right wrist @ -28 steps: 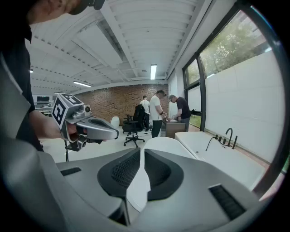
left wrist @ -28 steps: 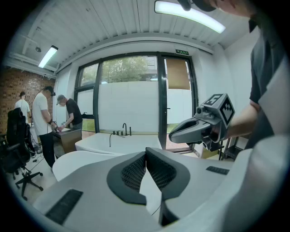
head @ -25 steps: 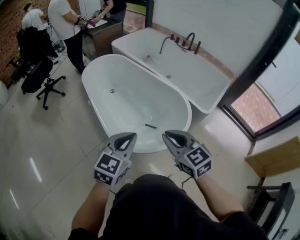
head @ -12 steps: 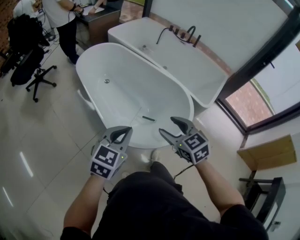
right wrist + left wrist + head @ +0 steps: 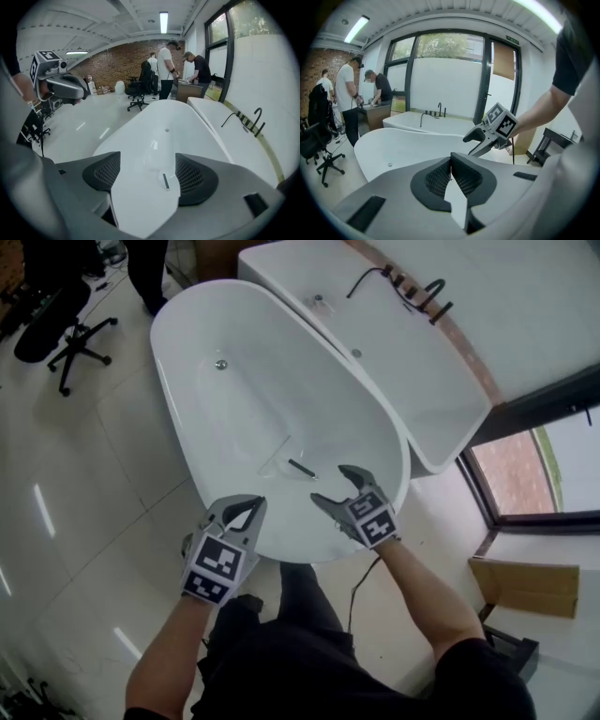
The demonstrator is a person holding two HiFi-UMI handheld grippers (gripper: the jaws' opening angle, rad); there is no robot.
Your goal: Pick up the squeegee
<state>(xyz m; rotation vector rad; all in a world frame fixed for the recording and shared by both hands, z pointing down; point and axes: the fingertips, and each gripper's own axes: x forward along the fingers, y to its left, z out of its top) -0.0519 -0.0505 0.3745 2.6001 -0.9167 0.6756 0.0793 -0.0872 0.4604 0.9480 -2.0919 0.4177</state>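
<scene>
The squeegee [image 5: 300, 468] lies on the floor of the white oval bathtub [image 5: 187, 334]; it has a short dark handle and a pale blade to its left. My right gripper [image 5: 336, 486] hangs over the tub's near rim, just right of the squeegee and above it. Its jaws are opening, and nothing is between them. In the right gripper view the squeegee [image 5: 165, 181] shows far below in the gap between the jaws. My left gripper [image 5: 246, 510] is shut and empty, at the tub's near rim, left of the right one. The left gripper view shows its pads together [image 5: 451, 161].
A second, rectangular tub [image 5: 441, 362] with a black faucet [image 5: 412, 287] stands behind the oval one. An office chair [image 5: 56, 315] is at far left. People [image 5: 166, 70] stand at a counter beyond the tubs. A window [image 5: 534, 465] and a cardboard sheet [image 5: 525, 585] are at right.
Both grippers have dropped and moved forward to the tub's near rim. The right jaws went from shut to wide apart. The left jaws stayed shut.
</scene>
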